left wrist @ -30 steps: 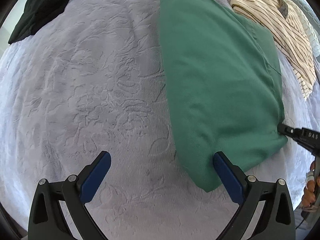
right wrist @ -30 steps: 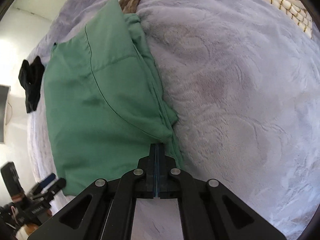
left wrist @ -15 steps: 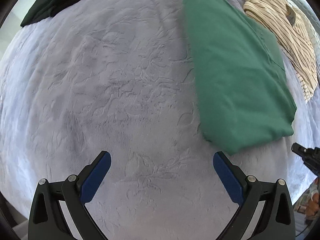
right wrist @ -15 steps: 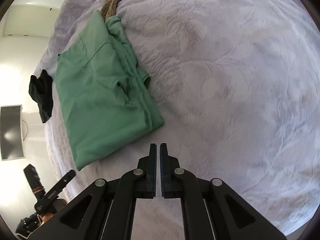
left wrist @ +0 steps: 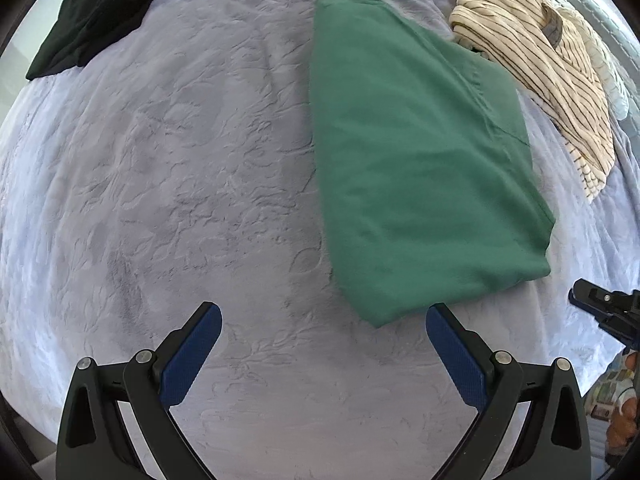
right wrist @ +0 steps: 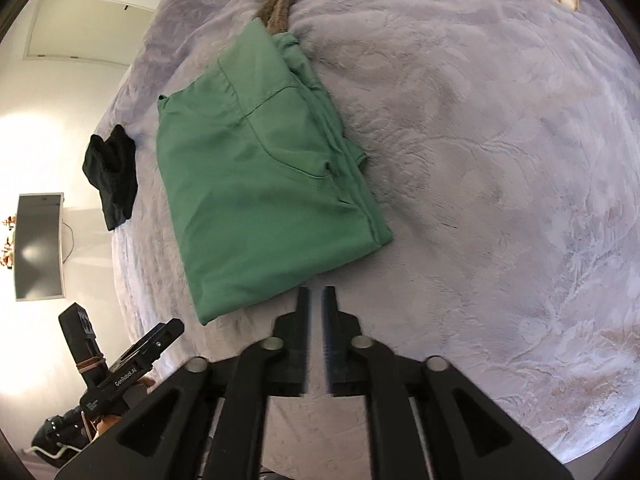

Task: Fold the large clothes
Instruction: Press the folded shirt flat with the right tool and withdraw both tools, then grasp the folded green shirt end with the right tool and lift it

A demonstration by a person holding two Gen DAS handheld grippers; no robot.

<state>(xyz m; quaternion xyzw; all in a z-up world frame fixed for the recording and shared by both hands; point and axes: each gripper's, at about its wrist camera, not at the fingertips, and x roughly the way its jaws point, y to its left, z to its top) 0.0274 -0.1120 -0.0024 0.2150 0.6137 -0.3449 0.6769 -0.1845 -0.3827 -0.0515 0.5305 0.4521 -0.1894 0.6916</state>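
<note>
Your green garment lies folded into a flat packet on the lilac blanket, and everything else is best placed from it: the striped cream shirt sits just beyond its far corner, the black garment lies well apart at the bed's far edge, and both your tools hang off its near end. Your left gripper stands wide with nothing between its blue pads. Your right gripper shows only a narrow gap; its jaws have just been opening, and no cloth sits between them. Judge the packet as light, soft and limp: it will sag and unfold if you lift it by one layer. Pinch through all the layers at the two near corners, one tool each.
</note>
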